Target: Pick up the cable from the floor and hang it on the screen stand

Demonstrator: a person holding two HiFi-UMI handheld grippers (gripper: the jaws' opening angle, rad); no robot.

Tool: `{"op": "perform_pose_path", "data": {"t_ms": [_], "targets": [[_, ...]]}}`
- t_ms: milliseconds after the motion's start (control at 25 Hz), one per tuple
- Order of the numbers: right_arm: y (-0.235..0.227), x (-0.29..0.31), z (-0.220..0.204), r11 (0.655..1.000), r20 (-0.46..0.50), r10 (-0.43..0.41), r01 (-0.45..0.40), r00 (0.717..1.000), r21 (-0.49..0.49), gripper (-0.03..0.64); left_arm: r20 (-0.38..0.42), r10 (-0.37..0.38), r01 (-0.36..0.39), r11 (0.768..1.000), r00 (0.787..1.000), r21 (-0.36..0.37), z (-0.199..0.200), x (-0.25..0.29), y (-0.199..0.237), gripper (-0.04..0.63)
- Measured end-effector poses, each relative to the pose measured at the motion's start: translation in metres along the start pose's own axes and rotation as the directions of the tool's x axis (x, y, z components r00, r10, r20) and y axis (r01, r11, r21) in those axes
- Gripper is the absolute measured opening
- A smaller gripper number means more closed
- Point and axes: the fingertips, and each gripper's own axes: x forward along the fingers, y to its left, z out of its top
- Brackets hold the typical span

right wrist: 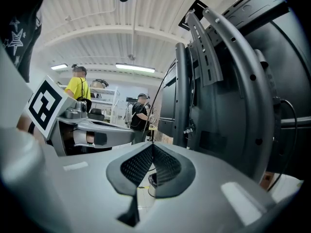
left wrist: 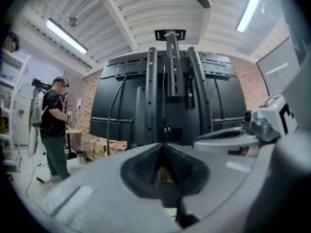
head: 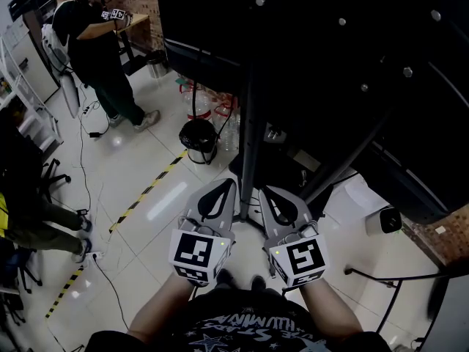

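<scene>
The black screen stand (head: 249, 138) rises straight ahead, its pole and struts carrying the dark back of a large screen (head: 330, 50). My left gripper (head: 226, 185) and right gripper (head: 266, 193) are held side by side close to my body, pointing at the stand's base, both shut and empty. The left gripper view shows the left gripper (left wrist: 162, 148) with its pads together, facing the stand (left wrist: 170, 81). In the right gripper view the right gripper (right wrist: 152, 147) is likewise shut, beside the stand's curved struts (right wrist: 204, 76). A black cable (head: 374, 273) lies on the floor to my right.
A black bin (head: 198, 139) stands left of the pole, with bottles (head: 199, 107) behind it. Thin cables (head: 82, 160) and yellow-black tape (head: 146, 191) cross the floor on the left. A person (head: 95, 50) stands at the back left. A white device (head: 385, 221) sits at the right.
</scene>
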Motion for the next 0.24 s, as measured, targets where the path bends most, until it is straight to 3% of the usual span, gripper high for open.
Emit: {"op": "perform_pose_path", "data": {"t_ms": [240], "targets": [[0.0060, 0.0014, -0.0044, 1.000, -0.031, 0.018, -0.018, 0.999, -0.024, 0.006, -0.007, -0.010, 0.010, 1.000, 1.000, -0.004, -0.0029, 0.0019, -0.0025, 0.005]]}}
